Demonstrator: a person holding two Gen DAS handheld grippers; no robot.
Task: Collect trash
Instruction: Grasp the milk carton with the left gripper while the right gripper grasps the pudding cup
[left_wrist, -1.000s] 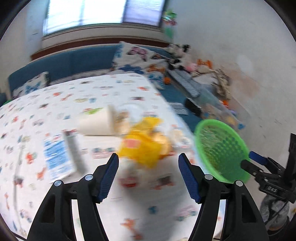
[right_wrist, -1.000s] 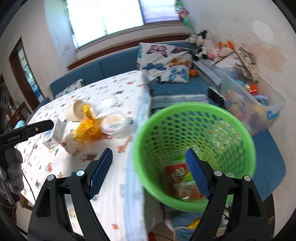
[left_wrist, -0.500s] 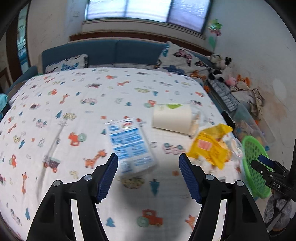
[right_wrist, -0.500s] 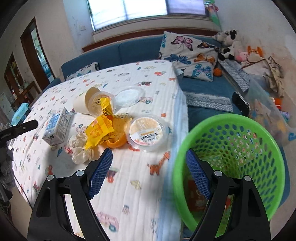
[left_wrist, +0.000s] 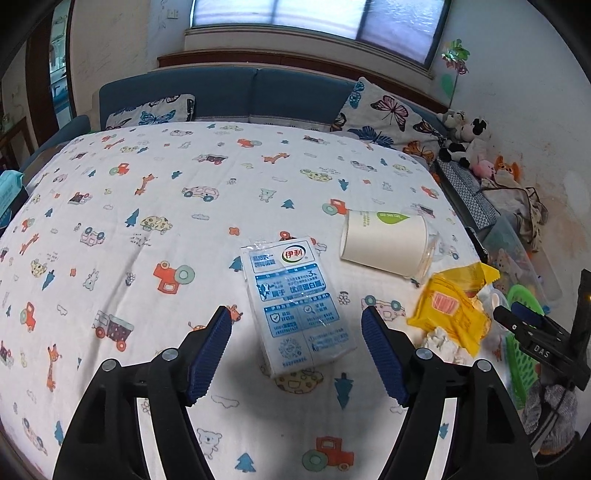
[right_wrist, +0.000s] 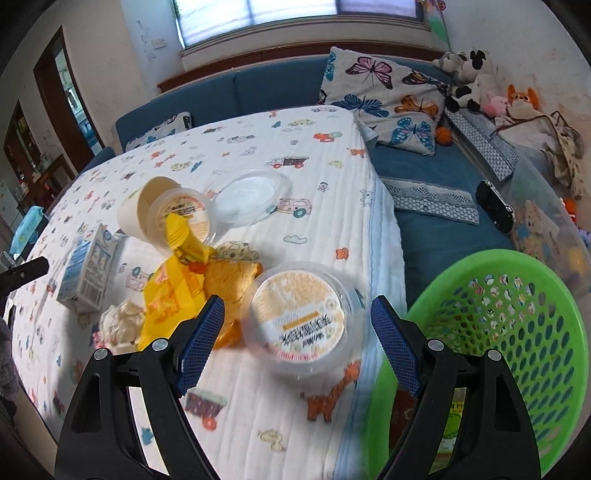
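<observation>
Item: table litter, pick-up stage — both my grippers empty, each lined up on its own piece.

Placed relative to the milk carton (left_wrist: 297, 302): my left gripper (left_wrist: 295, 354) hovers over its near end, jaws spread wide to either side, not touching it. To the carton's right, a paper cup (left_wrist: 384, 242) lying on its side, then a yellow wrapper (left_wrist: 452, 308) with a crumpled tissue (left_wrist: 443, 341) at its near edge. Further right, a round lidded tub (right_wrist: 299, 312) near the table edge, framed by my right gripper (right_wrist: 297, 341), jaws apart, holding nothing. Furthest right, off the table, the green basket (right_wrist: 517, 325). Judged step: approach to grasp. Next calls for lowering the left jaws astride the carton, closing, then carrying right to the basket.
</observation>
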